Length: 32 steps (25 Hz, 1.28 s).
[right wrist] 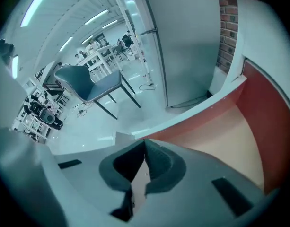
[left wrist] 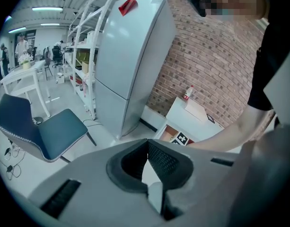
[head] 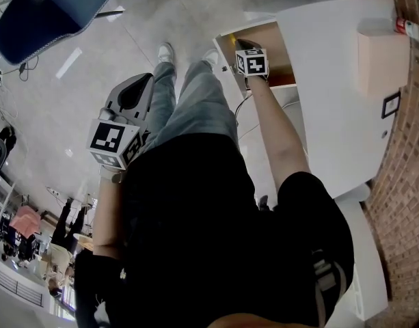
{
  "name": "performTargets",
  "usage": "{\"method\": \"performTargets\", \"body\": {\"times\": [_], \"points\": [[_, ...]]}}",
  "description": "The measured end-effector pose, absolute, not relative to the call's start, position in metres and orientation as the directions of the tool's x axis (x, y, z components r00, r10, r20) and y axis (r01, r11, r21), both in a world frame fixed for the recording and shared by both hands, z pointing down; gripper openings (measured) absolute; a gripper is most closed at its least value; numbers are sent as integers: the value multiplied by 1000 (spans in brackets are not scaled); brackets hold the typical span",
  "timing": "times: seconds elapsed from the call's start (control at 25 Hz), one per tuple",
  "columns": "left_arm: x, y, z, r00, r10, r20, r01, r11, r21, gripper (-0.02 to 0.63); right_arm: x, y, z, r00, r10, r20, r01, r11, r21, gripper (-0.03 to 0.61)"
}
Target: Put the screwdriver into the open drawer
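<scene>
The white cabinet point(head: 339, 101) has its drawer point(head: 281, 60) pulled open, and the wooden inside shows. My right gripper point(head: 245, 45) hangs over the drawer's front part with its jaws closed and nothing between them. In the right gripper view, the right gripper point(right wrist: 145, 143) points down at the drawer's pale floor point(right wrist: 230, 141), with the white drawer front point(right wrist: 201, 110) beyond. My left gripper point(head: 142, 80) is held out over the floor at the left, away from the cabinet; the left gripper point(left wrist: 145, 142) is shut and empty. No screwdriver shows in any view.
A blue chair point(head: 45, 9) stands on the tiled floor at the far left. A tall fridge point(left wrist: 130, 56) and a brick wall point(head: 407, 156) flank the cabinet. A tan box point(head: 380, 53) and a red-capped bottle point(head: 409, 27) sit on the cabinet top. The person's legs point(head: 188, 101) stand before the drawer.
</scene>
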<state>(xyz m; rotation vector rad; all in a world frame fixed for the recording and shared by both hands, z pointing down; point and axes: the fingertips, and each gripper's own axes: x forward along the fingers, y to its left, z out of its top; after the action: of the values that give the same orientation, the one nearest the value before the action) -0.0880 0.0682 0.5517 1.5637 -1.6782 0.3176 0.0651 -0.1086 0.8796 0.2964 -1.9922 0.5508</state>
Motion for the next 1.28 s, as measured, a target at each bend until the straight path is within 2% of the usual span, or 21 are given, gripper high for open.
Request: {"method": "performTargets", "body": {"times": [0.6,1.28], "points": [[-125,26,503,105,-811,576,-939,109,326,3,5,-117,708,-650,-73,757,-405,876,-263,11],[-183,-14,404,136,-919,370,-948,-12,319,3,-46,-136,467,-846,-239,476,-376,902,-214,11]]}}
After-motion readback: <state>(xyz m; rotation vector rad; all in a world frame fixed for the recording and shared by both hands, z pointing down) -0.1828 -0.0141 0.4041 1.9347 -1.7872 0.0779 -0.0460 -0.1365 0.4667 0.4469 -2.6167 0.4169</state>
